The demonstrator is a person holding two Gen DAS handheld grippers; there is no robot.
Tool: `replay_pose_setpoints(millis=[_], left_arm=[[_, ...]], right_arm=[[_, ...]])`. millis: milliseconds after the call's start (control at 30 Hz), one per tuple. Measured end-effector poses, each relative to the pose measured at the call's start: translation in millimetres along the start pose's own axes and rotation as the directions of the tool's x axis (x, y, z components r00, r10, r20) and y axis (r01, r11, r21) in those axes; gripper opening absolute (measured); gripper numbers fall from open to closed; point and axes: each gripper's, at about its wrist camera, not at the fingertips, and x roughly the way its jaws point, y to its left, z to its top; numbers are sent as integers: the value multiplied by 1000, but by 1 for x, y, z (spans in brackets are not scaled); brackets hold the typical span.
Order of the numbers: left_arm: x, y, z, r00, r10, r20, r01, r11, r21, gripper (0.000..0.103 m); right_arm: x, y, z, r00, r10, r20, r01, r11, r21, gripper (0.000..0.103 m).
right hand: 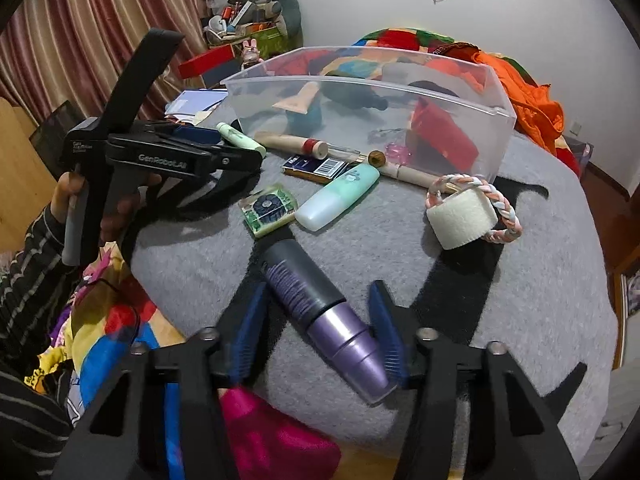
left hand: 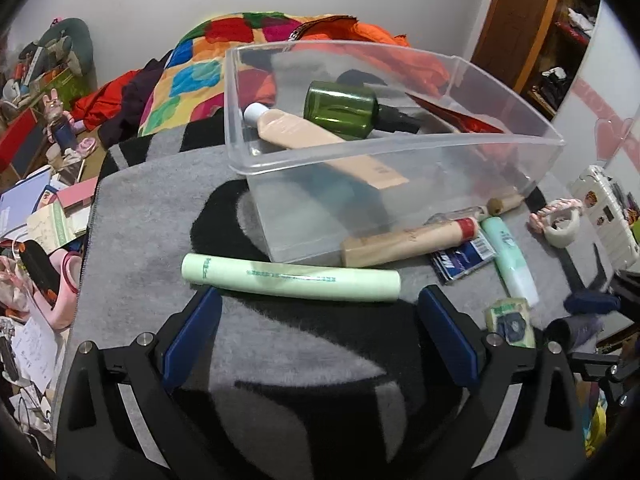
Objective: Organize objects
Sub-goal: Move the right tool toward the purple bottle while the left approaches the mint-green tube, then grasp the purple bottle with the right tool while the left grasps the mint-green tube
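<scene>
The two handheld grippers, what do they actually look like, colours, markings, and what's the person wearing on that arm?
Both are matte black plastic with silver screws at the finger joints and blue ribbed pads lining the fingers. The left gripper, seen side-on from the right wrist, has a pistol-style handle, a grey trigger and white "GenRobot.AI" lettering. The right gripper has the same build. The hand on the left one wears a dark sleeve with thin pale stripes.

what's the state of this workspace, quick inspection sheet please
surface: grey mat with black pattern
job's things: clear bin holds green bottle and beige tube; light green tube, mint bottle, purple bottle lie outside
clutter: soap bar, braided ring
grippers: left gripper open near light green tube; right gripper open around purple bottle
cables: nothing seen on mat
surroundings: colourful blanket, curtain
</scene>
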Motion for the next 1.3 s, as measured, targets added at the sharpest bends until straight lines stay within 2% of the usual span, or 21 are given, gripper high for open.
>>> replay_pose_setpoints(millis=[67, 133, 167, 367, 500, 733, 767, 867, 900, 1000, 1100, 1167, 1233, 1300], left_arm=[[1, 0, 1, 1000, 12, 7, -12, 1000, -10, 100], [-2, 1, 0, 1000, 7, 27, -7, 1000, -18, 92], [-3, 1, -1, 999, 10, 33, -10, 1000, -18, 81], [-16, 5, -11, 999, 13, 52, -11, 1000, -27, 44], [-23, 10, -16, 998, -7, 58, 10, 999, -50, 32], [-42, 20, -27, 998, -13, 61, 18, 996, -91, 31], [-44, 21, -26, 998, -13, 60, 19, 995, -101, 37], [-48, 27, -16, 996, 9, 84, 4, 989, -147, 66], [-49, 27, -11, 995, 34, 95, -18, 986, -163, 67], [-41, 23, 1, 994, 56, 95, -41, 986, -160, 69], [-20, 16, 5, 986, 154, 57, -146, 982, -119, 68], [-9, 19, 0, 989, 148, 26, -144, 981, -127, 65], [-13, 21, -7, 987, 153, 56, -145, 981, -131, 63], [-18, 24, -12, 988, 141, 61, -132, 982, -137, 51]], right_arm=[[0, -3, 1, 1000, 5, 1, -5, 1000, 15, 25], [-1, -6, 2, 1000, 5, 8, -5, 999, 31, 24], [-2, -7, 1, 1000, 2, 14, -3, 999, 38, 24], [-13, -18, 5, 998, -5, 56, 0, 995, 100, 23], [-19, -23, 12, 996, -6, 89, -6, 991, 134, 23], [-25, -30, 23, 993, -15, 120, -6, 986, 168, 23], [-25, -32, 24, 992, -15, 124, -7, 985, 171, 23], [-28, -37, 32, 989, -17, 146, -11, 982, 191, 23], [-29, -38, 35, 988, -19, 154, -12, 980, 196, 23], [-32, -41, 43, 984, -31, 178, -6, 979, 205, 23], [-36, -41, 50, 979, -44, 197, 2, 978, 207, 23], [-40, -40, 54, 975, -59, 212, 15, 979, 204, 23], [-43, -42, 61, 971, -63, 230, 15, 979, 204, 23], [-44, -45, 67, 969, -68, 239, 17, 978, 208, 23]])
